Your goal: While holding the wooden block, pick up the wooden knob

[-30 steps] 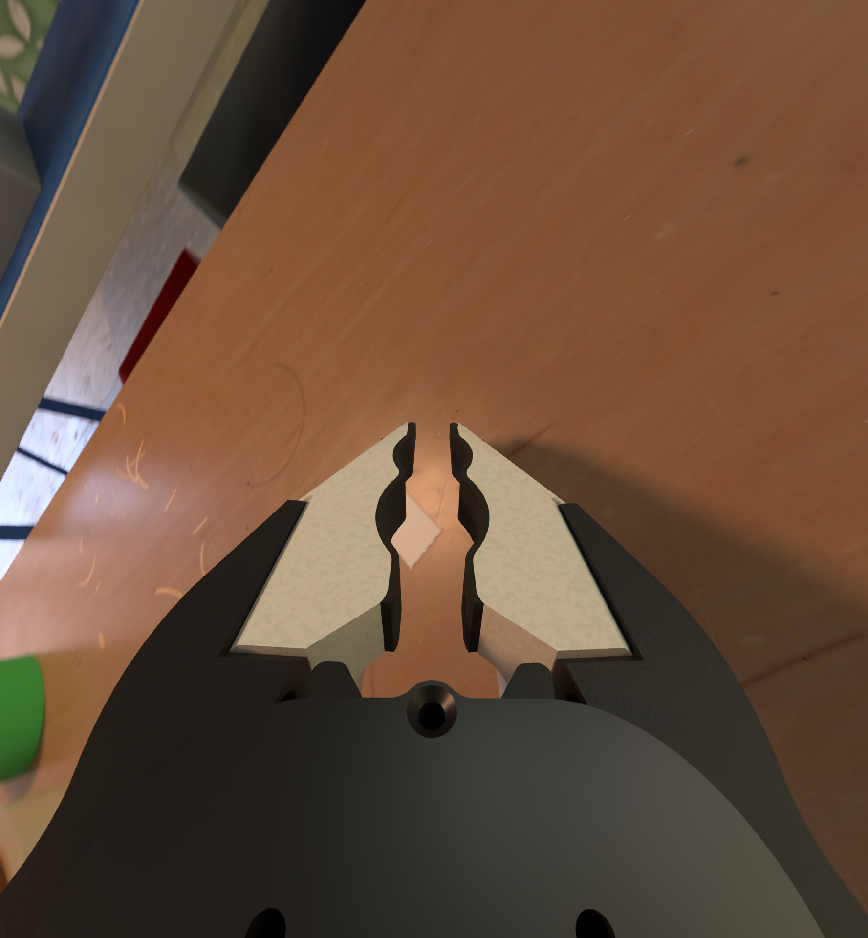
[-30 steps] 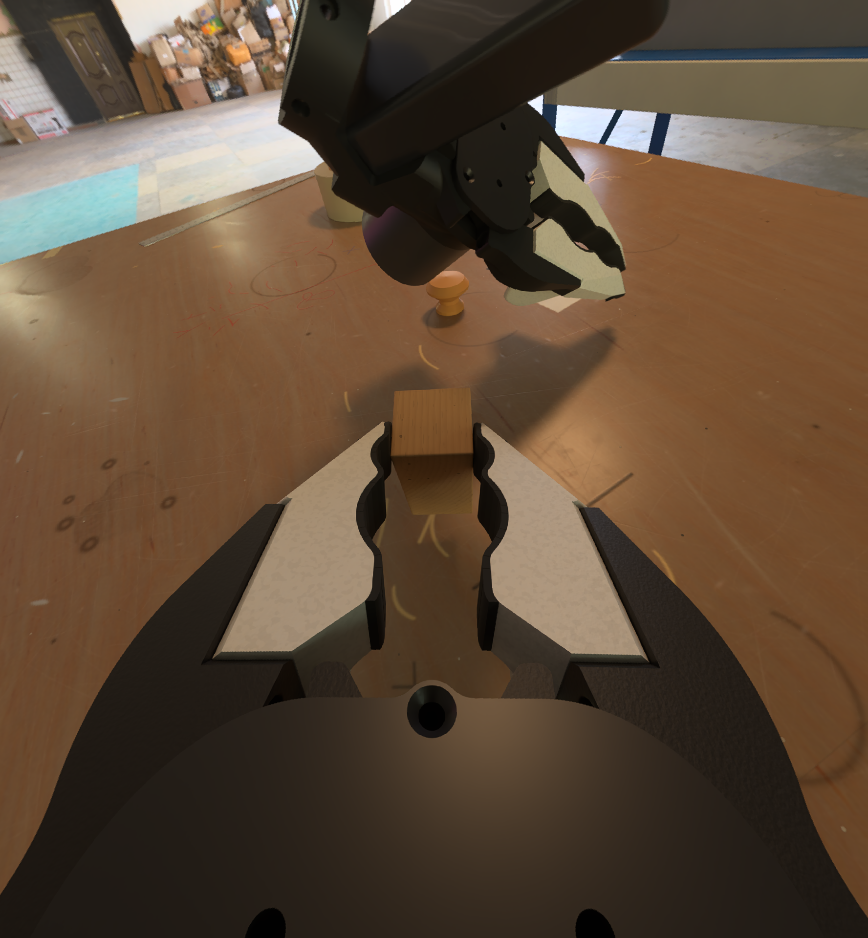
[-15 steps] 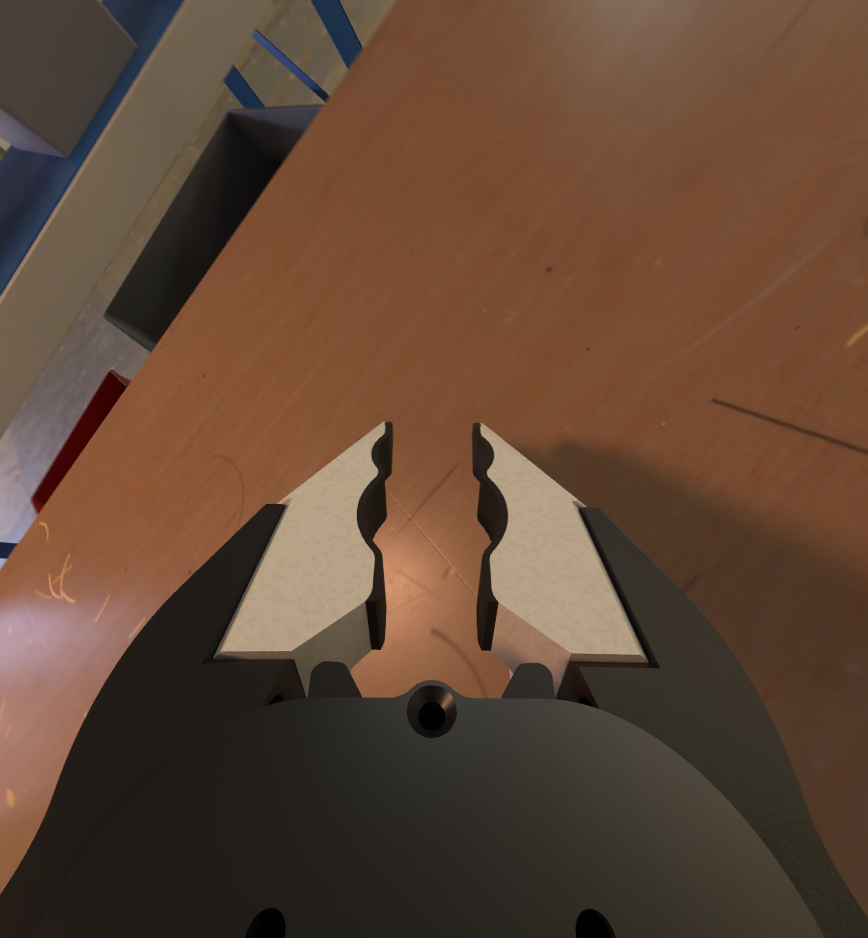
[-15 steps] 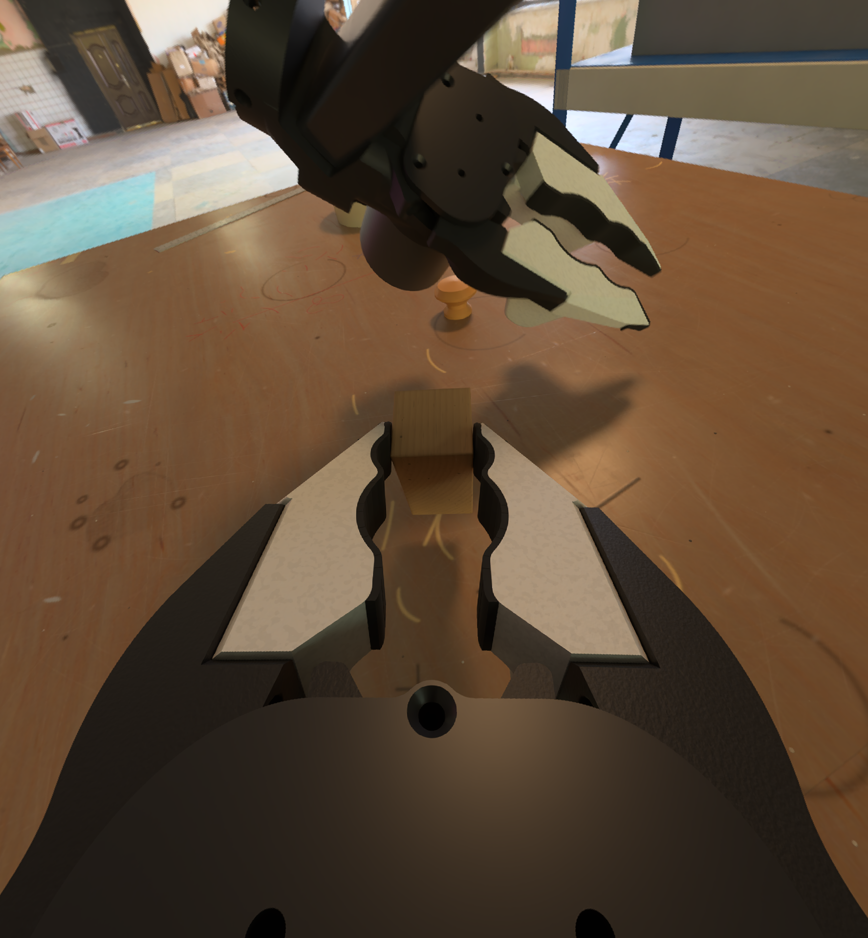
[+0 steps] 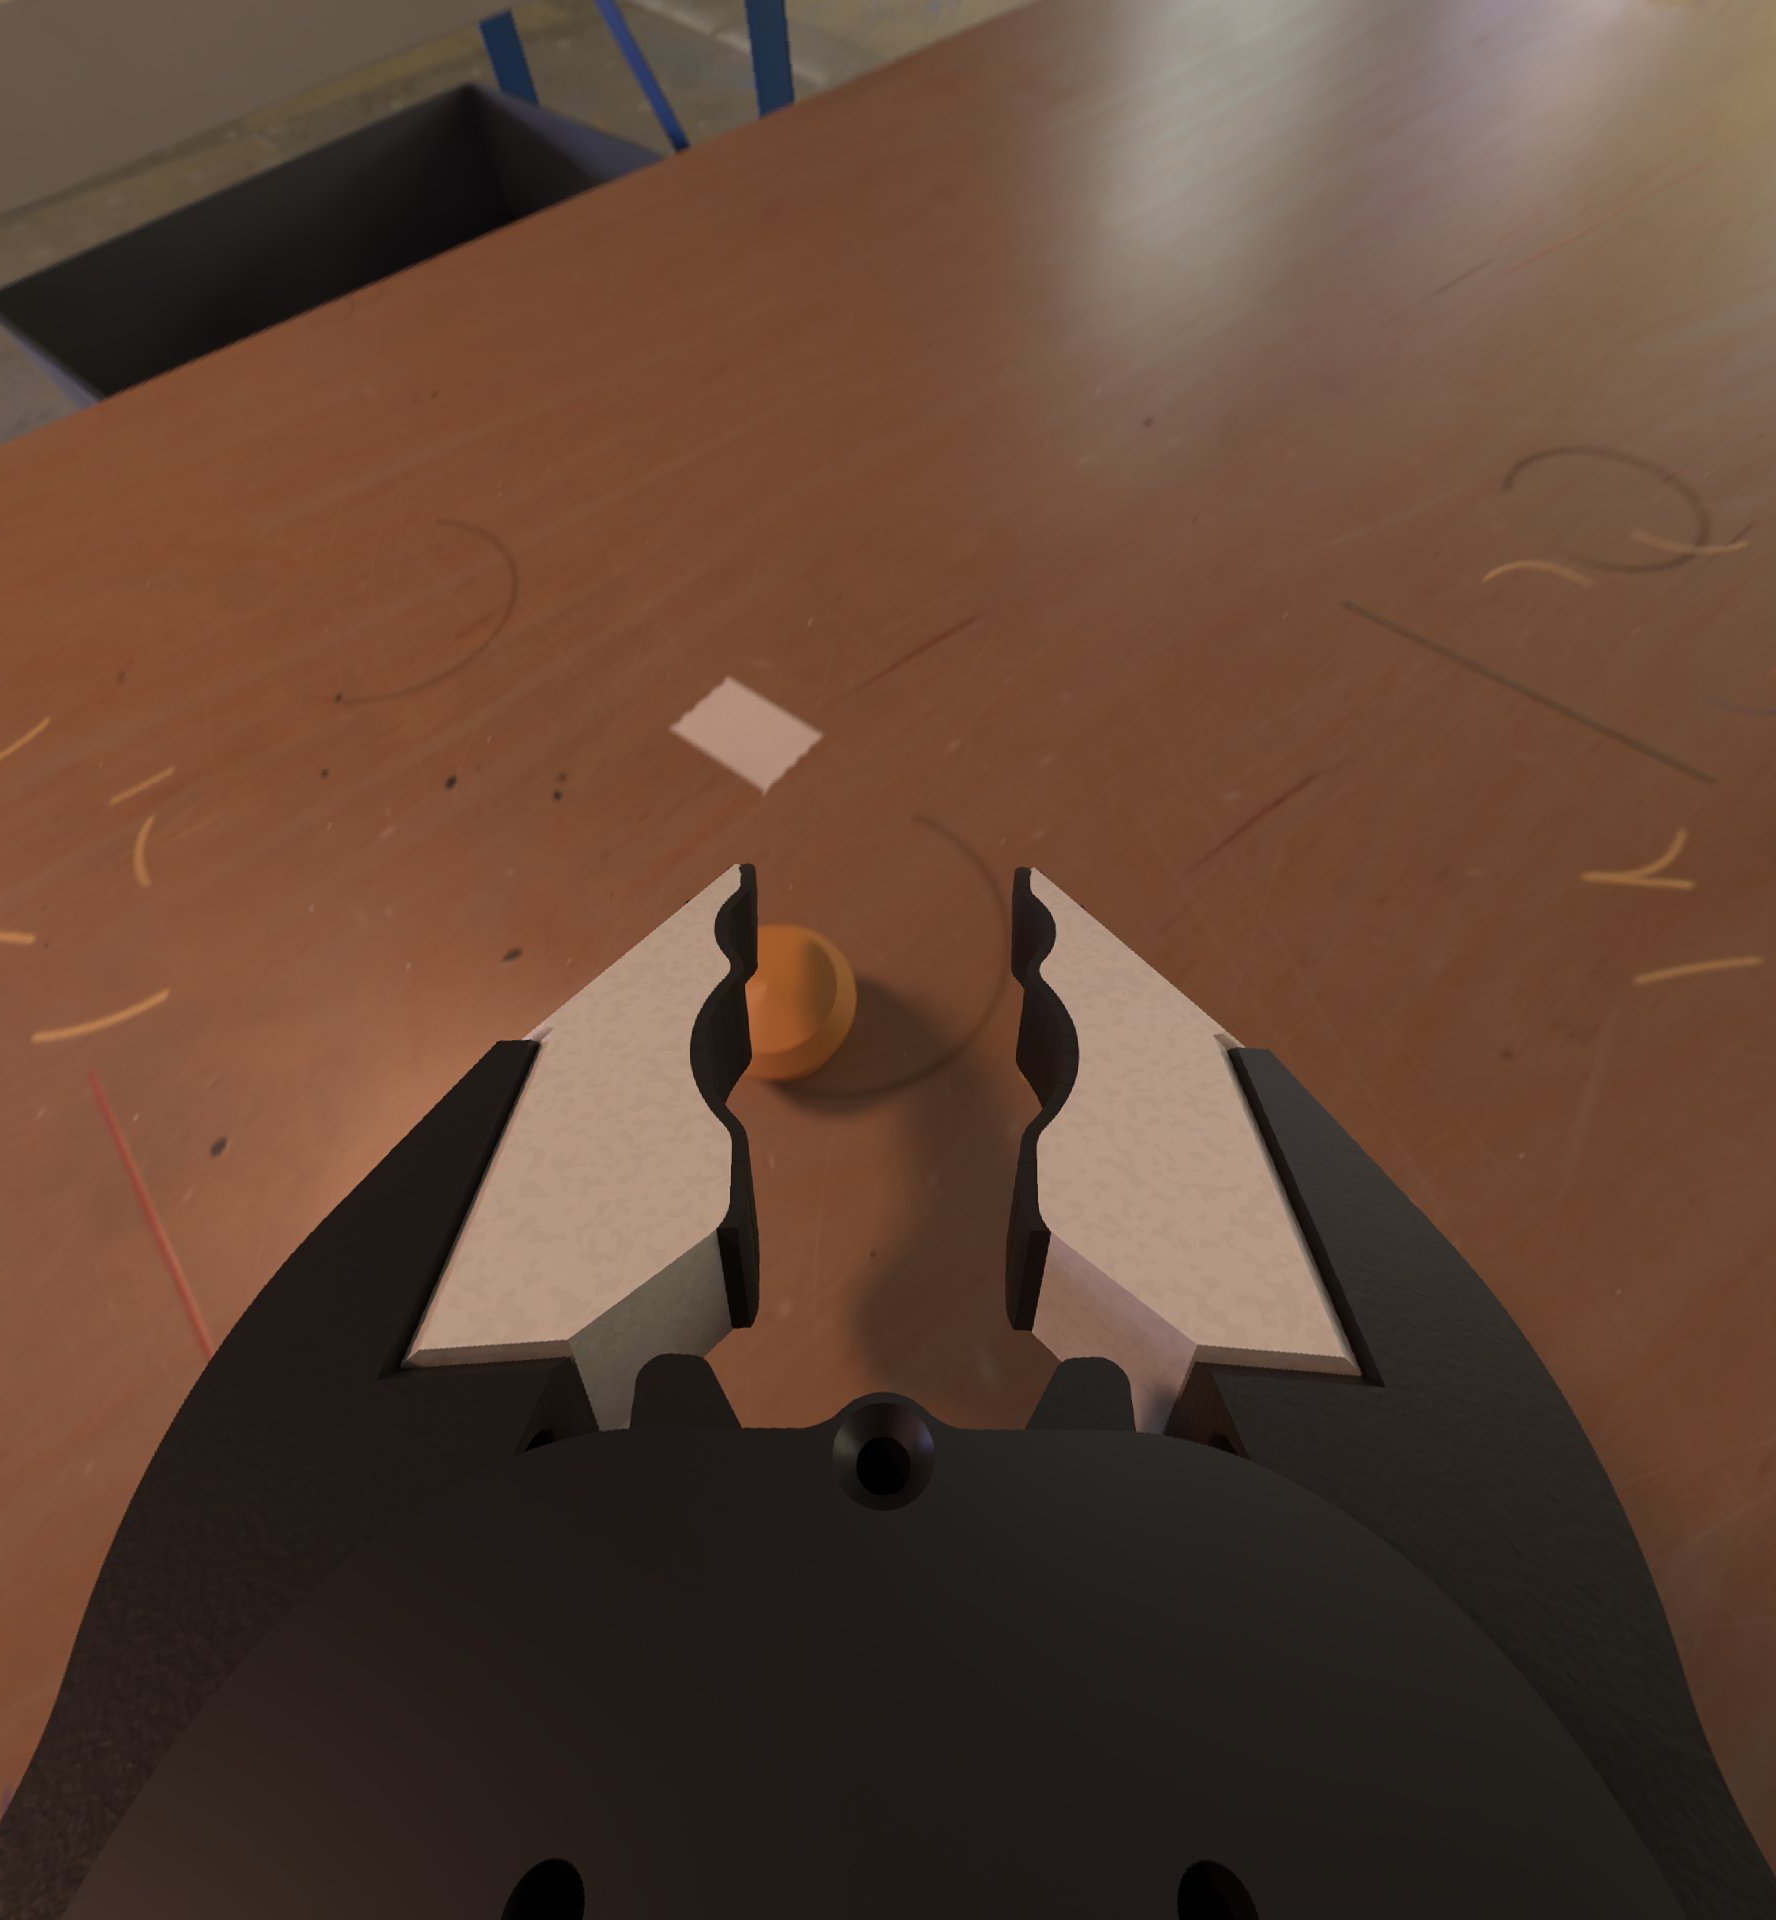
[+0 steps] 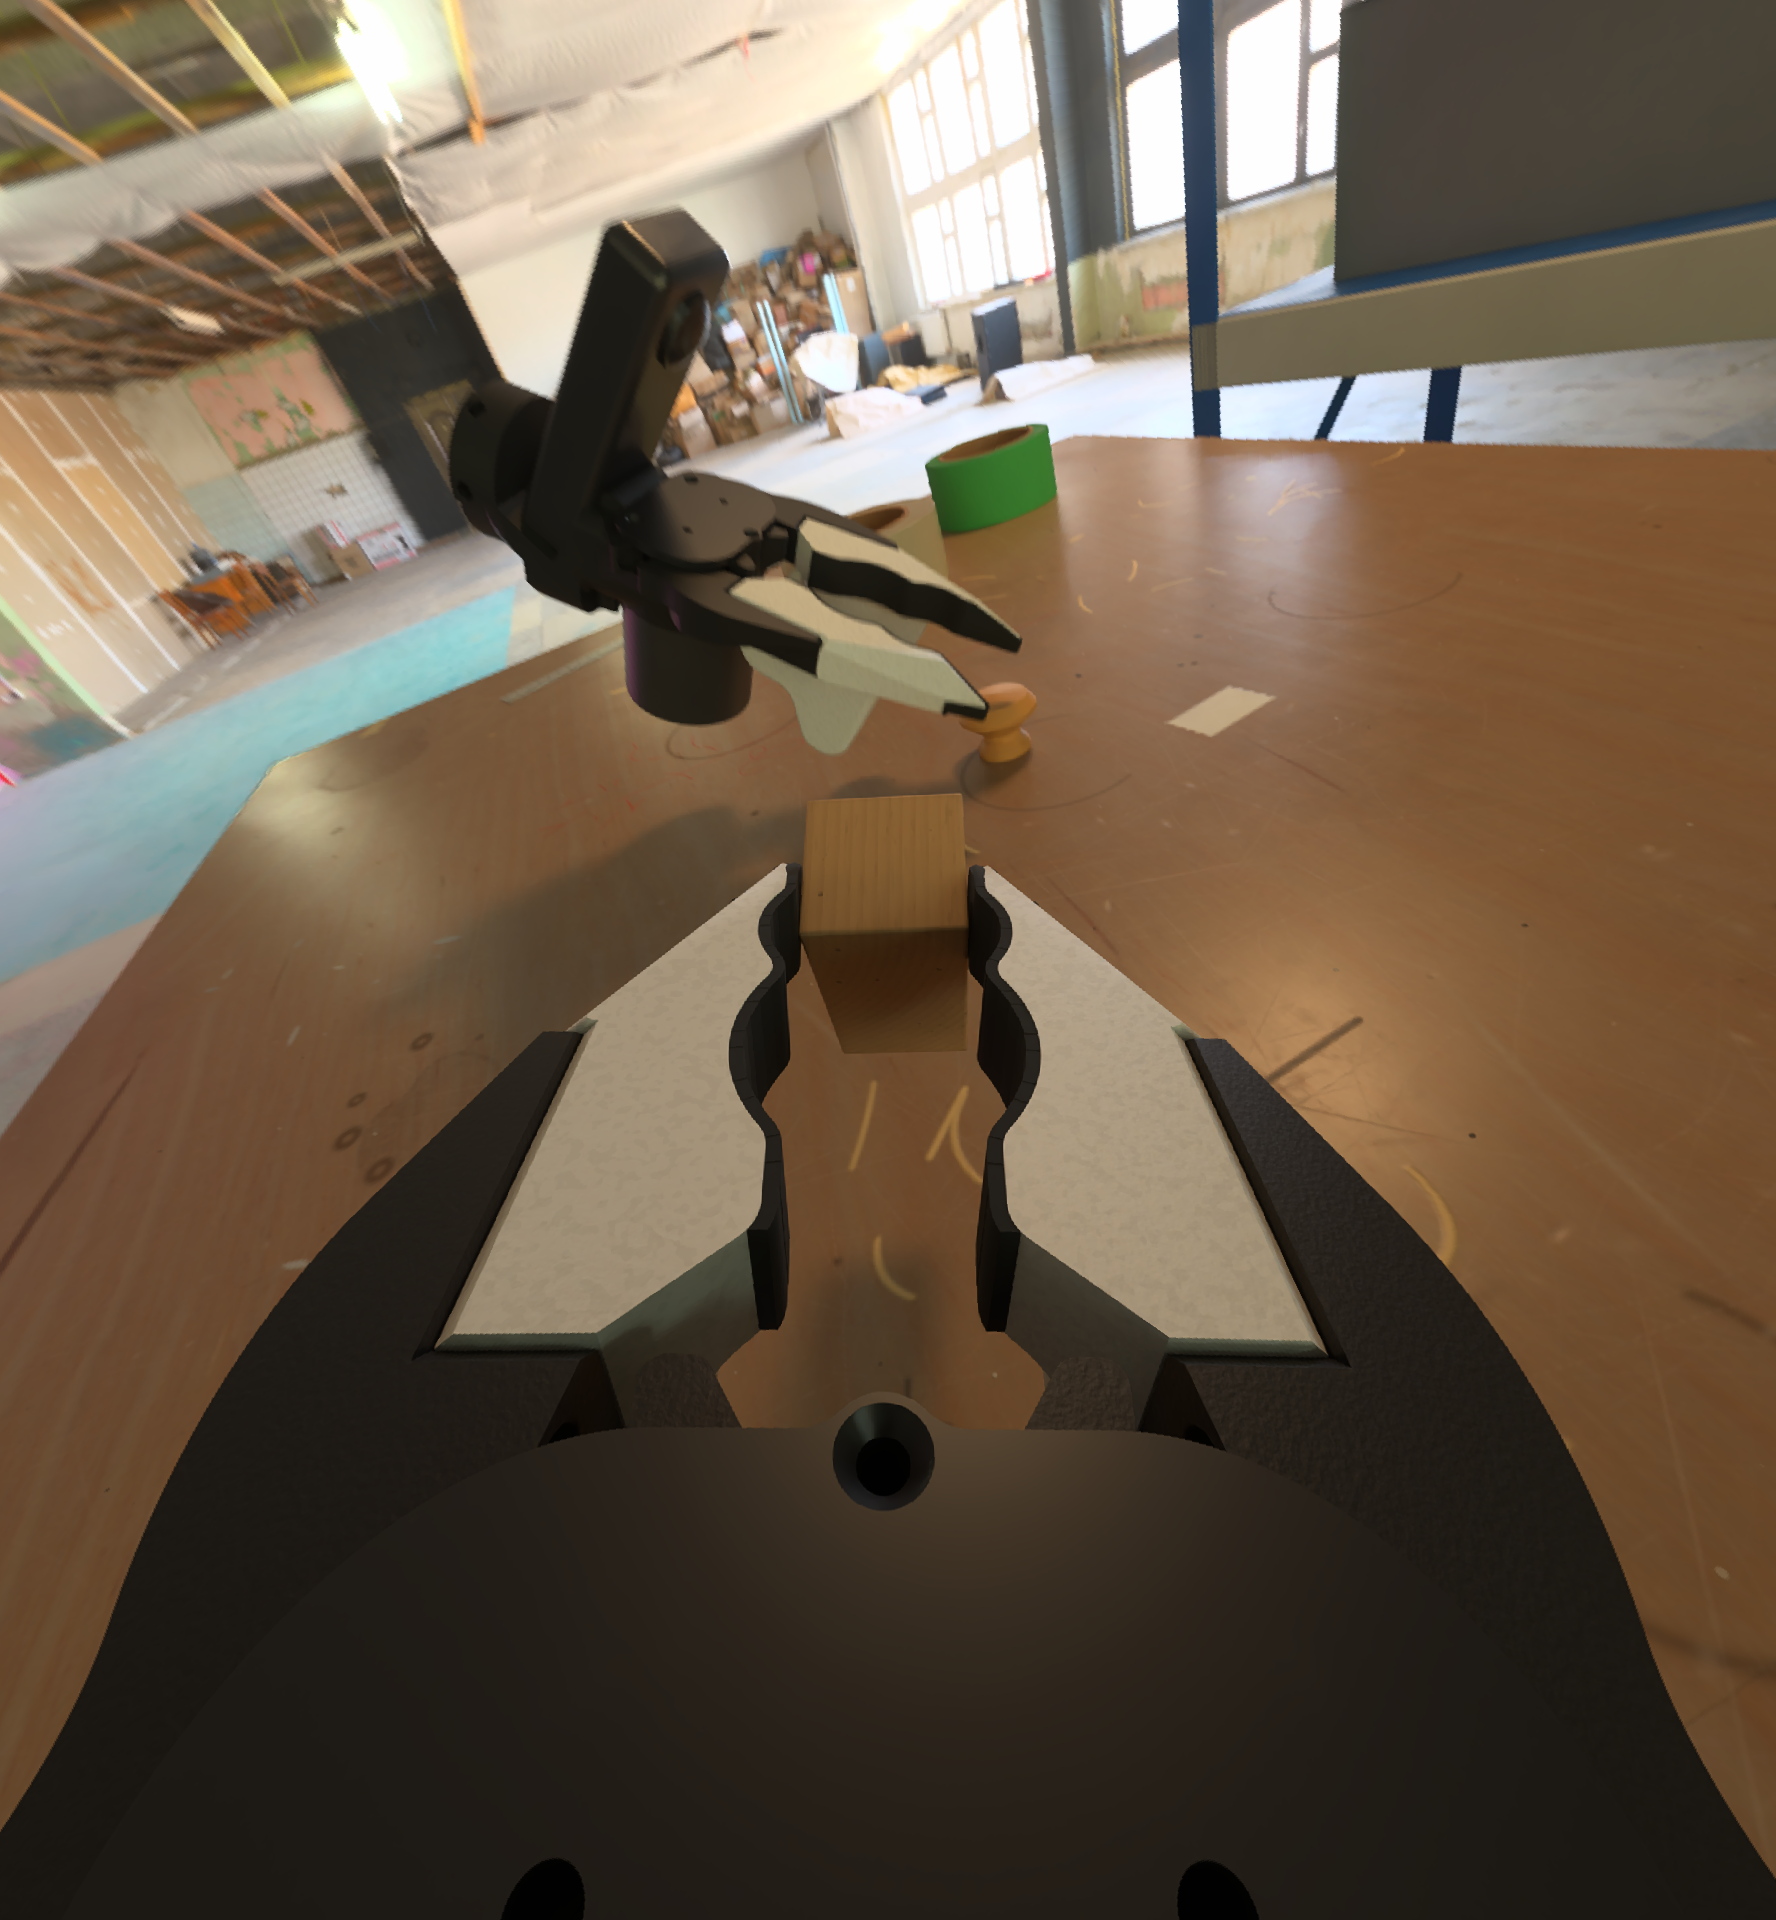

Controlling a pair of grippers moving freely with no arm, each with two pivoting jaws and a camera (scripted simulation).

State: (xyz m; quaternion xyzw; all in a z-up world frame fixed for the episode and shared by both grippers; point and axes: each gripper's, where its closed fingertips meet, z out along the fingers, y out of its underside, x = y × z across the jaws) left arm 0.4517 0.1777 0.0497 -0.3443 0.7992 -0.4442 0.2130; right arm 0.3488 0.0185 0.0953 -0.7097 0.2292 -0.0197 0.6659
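Note:
My right gripper [image 6: 879,883] is shut on the wooden block [image 6: 884,871], a pale cube held at the fingertips above the table. The wooden knob [image 5: 799,1003] is small, round and orange-brown, and stands on the brown table. My left gripper [image 5: 884,883] is open and hovers over the knob, which lies between the jaws, close to the left finger and partly hidden by it. In the right wrist view the left gripper [image 6: 977,665] slants down toward the knob [image 6: 1003,722], with its tips just above the knob's head.
A white square patch [image 5: 747,734] lies on the table just beyond the knob. A green tape roll [image 6: 991,478] and a tan roll [image 6: 889,525] stand at the far end. A dark bin [image 5: 271,239] sits off the table edge. A blue-legged shelf [image 6: 1528,301] stands at the back right.
My left gripper has swung round and tilted down toward the knob, and its jaws have opened wider. The knob now shows between them. My right gripper still holds the block and has tilted up.

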